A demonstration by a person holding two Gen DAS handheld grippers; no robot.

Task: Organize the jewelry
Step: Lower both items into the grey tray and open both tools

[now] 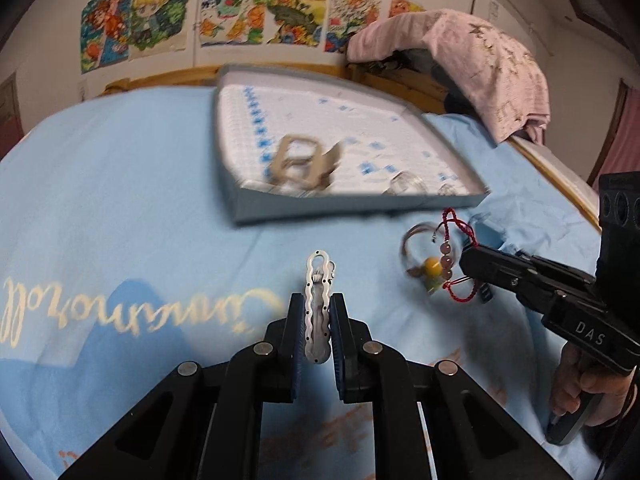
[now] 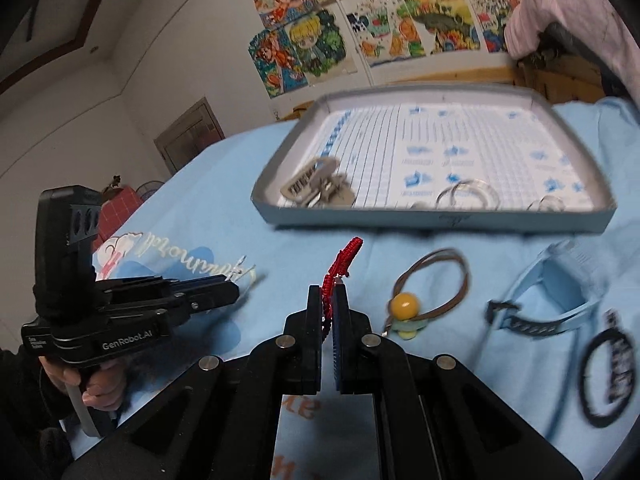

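Observation:
My left gripper (image 1: 318,312) is shut on a wavy silver hair clip (image 1: 318,288), which sticks up between the pads above the blue cloth. My right gripper (image 2: 327,304) is shut on a red braided cord bracelet (image 2: 340,268); in the left wrist view its pink beads (image 1: 447,258) hang from the right gripper (image 1: 466,258). A shallow grey tray (image 2: 440,220) lies ahead with a metal hair clip (image 2: 320,186) and clear rings (image 2: 466,194) inside. A brown cord with a yellow bead (image 2: 405,306) lies on the cloth just right of my right gripper.
A light blue watch strap (image 2: 552,304) and a black oval band (image 2: 608,376) lie at the right. The blue cloth (image 1: 120,200) with gold lettering covers the bed. A pink garment (image 1: 480,56) hangs on the wooden frame. Drawings cover the wall behind.

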